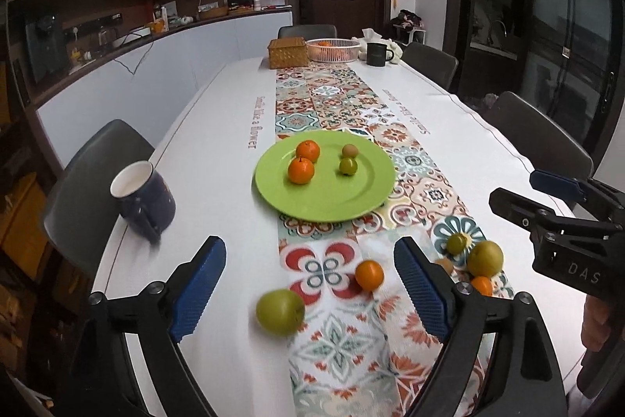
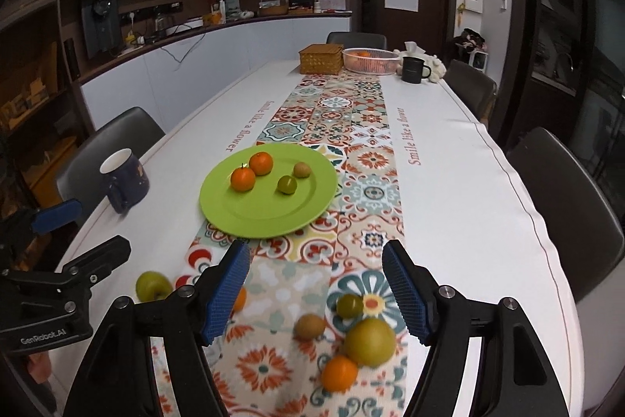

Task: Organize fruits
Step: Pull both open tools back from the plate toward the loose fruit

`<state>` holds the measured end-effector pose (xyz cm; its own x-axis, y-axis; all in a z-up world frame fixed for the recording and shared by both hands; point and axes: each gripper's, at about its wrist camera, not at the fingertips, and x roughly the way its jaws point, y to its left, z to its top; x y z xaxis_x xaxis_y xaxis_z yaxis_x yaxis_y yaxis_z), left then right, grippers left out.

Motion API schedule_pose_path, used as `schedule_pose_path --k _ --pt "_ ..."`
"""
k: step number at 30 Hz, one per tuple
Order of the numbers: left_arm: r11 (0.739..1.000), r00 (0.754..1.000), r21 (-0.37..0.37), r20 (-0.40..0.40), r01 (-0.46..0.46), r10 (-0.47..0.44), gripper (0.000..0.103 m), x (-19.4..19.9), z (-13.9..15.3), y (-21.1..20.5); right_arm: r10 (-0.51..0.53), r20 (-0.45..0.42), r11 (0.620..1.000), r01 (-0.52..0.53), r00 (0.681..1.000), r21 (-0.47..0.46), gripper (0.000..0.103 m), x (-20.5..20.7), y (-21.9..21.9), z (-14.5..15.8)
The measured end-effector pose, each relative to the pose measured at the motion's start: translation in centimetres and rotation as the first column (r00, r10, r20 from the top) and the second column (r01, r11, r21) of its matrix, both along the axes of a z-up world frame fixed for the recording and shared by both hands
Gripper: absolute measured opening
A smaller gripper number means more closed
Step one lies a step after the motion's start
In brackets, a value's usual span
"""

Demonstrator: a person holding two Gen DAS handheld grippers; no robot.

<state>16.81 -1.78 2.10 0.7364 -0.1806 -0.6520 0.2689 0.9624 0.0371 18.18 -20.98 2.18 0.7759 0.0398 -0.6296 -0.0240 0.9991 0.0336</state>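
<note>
A green plate [image 1: 351, 198] [image 2: 242, 217] on the patterned runner holds two oranges [image 1: 300, 170] [image 2: 243, 178], a small green fruit [image 1: 347, 166] [image 2: 287, 184] and a brown kiwi [image 1: 349, 151] [image 2: 301, 169]. Loose on the runner lie a green apple [image 1: 279, 311] [image 2: 152, 286], an orange [image 1: 369, 274], a big yellow-green pear [image 1: 484, 258] [image 2: 369, 341], a small green fruit [image 2: 349, 305], a kiwi [image 2: 309, 326] and another orange [image 2: 339, 373]. My left gripper [image 1: 310, 284] is open above the apple and orange. My right gripper [image 2: 316, 294] is open above the pear cluster.
A dark blue mug [image 1: 142, 200] [image 2: 125, 180] stands at the table's left edge. A wicker box [image 1: 288, 52], a white basket [image 1: 333, 49] and a black mug [image 1: 377, 54] stand at the far end. Dark chairs [image 2: 566, 206] surround the table.
</note>
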Motion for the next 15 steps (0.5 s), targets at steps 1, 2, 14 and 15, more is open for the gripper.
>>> schedule_pose_path --k 1,2,14,15 --pt "1.0 1.0 0.002 0.002 0.002 -0.002 0.089 -0.4 -0.1 0.0 -0.003 0.001 1.0 0.003 1.0 0.001 0.071 -0.4 0.0 -0.1" --pt "1.0 1.0 0.005 0.004 0.005 -0.005 0.089 -0.7 -0.2 -0.1 -0.006 -0.001 1.0 0.006 1.0 0.005 0.071 -0.8 -0.1 -0.2" --pt "1.0 1.0 0.019 -0.027 0.011 -0.011 0.089 -3.3 -2.6 -1.1 -0.052 -0.086 0.997 0.056 0.995 0.047 0.071 -3.6 -1.2 -2.8" --pt "1.0 0.999 0.019 -0.038 0.016 -0.015 0.089 -3.5 -3.0 -1.2 -0.05 -0.098 0.997 0.055 0.994 0.046 0.071 -3.8 -1.3 -3.1"
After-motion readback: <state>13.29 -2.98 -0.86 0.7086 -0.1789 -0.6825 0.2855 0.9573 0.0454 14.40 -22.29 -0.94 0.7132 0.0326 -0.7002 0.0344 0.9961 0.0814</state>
